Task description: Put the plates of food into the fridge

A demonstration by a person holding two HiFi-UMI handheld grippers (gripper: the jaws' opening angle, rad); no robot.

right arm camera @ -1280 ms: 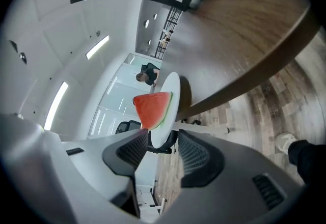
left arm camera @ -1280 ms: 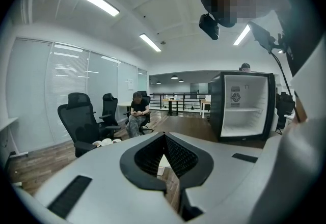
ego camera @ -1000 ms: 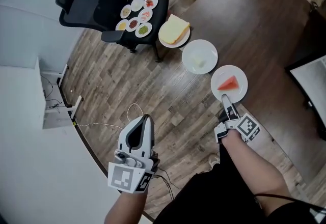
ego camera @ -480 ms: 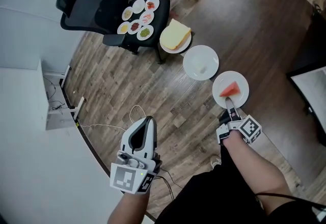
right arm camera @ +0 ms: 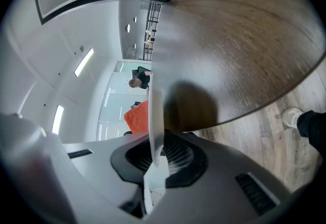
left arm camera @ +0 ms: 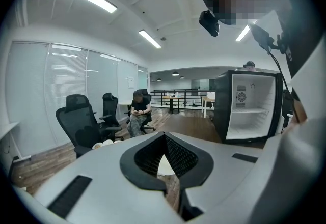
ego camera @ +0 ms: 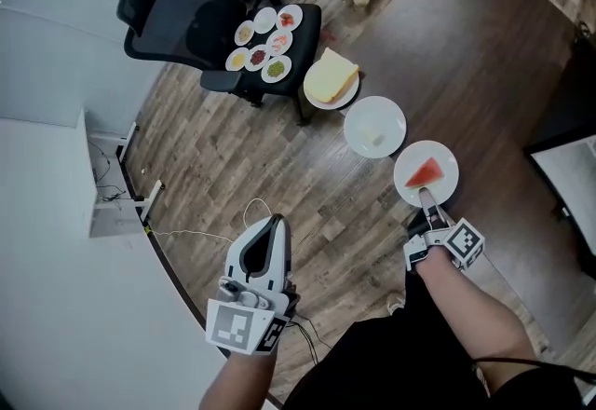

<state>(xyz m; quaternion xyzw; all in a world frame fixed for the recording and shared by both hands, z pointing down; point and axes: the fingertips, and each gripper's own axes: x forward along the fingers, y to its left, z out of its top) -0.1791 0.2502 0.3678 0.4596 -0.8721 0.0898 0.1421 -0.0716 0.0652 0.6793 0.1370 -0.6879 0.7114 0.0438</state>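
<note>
Jaws of the right tool [ego camera: 427,199] have just been closing and now pinch the near rim of the watermelon plate [ego camera: 443,186] — one of three plates on the tabletop [ego camera: 466,45]. Beyond it lie a plate of pale food [ego camera: 358,116], then a plate of bread [ego camera: 318,101]; farther off, seven small dishes [ego camera: 258,55] sit on one office chair [ego camera: 168,12]. Left tool [ego camera: 276,221] — shut tight, empty — hangs well left of that plate.

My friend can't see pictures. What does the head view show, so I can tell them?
The right gripper, whose jaws have just been closing, pinches the rim of a white plate holding a watermelon slice on a dark round table. The left gripper hangs shut and empty over the wood floor.
</note>
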